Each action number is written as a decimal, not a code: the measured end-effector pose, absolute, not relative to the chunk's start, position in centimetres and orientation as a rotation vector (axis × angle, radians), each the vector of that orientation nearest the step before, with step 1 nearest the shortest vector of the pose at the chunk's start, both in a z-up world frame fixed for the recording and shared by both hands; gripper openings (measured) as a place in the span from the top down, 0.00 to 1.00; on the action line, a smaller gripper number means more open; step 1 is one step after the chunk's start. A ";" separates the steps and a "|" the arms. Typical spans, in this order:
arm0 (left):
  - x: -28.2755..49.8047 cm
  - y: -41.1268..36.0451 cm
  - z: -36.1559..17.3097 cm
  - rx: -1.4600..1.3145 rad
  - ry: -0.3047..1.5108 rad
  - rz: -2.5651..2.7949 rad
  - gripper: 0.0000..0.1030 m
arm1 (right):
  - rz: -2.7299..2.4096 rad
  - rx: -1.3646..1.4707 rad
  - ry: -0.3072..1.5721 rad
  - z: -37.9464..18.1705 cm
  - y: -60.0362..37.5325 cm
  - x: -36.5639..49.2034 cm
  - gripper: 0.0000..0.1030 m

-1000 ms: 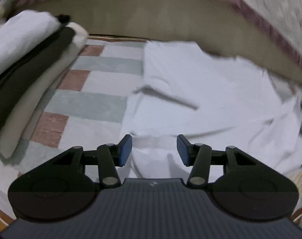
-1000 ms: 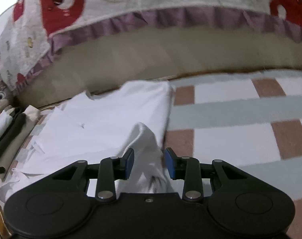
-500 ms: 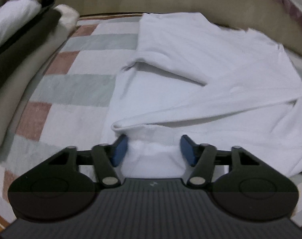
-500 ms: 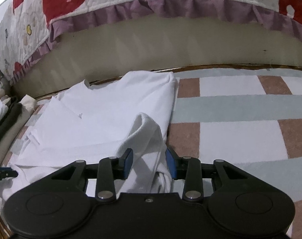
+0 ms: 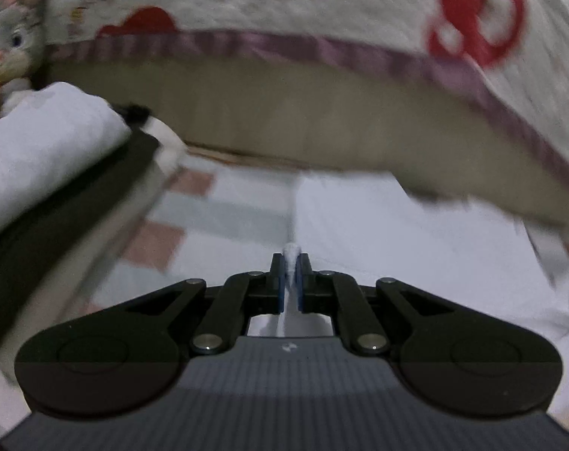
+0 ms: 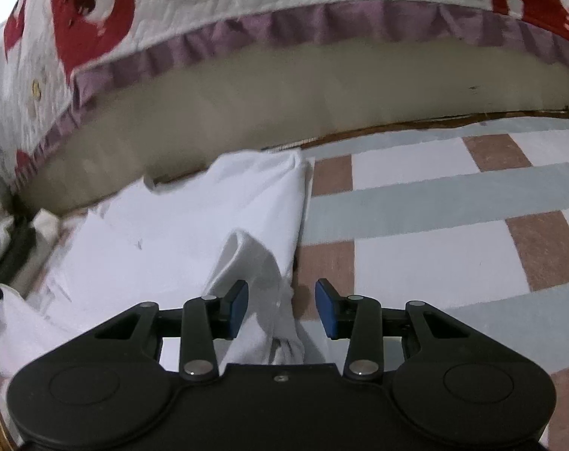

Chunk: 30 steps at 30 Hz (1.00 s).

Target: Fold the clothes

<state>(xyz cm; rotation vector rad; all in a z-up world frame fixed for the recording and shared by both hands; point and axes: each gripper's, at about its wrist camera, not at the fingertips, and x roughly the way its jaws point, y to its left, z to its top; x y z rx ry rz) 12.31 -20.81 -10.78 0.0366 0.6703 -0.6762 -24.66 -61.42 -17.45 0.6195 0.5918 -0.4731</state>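
Observation:
A white shirt lies spread on a checked mat, partly folded; it also shows in the left wrist view. My left gripper is shut on a pinch of the shirt's white cloth, which sticks up between the blue pads. My right gripper is open, its jaws on either side of a raised fold of the shirt at the shirt's right edge, with the cloth not clamped.
A stack of folded clothes, white over black, lies at the left. A bed side with a red and white quilt runs along the back. A grey plush toy sits at the far left.
My left gripper has closed on the shirt's edge and lifted, so its view now tilts up toward the bed. My right gripper has opened wider around the raised fold.

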 end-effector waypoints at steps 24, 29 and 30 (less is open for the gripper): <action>18.1 -19.0 -19.6 -0.122 1.059 -0.800 0.34 | -0.315 0.443 0.548 -19.2 -60.6 -18.8 0.92; 17.2 -19.8 -19.4 -0.100 0.971 -0.851 0.29 | -0.311 0.373 0.498 -17.5 -59.9 -19.1 0.92; 17.1 -19.7 -19.0 -0.111 0.951 -0.862 0.40 | -0.309 0.379 0.498 -17.4 -60.1 -19.2 0.92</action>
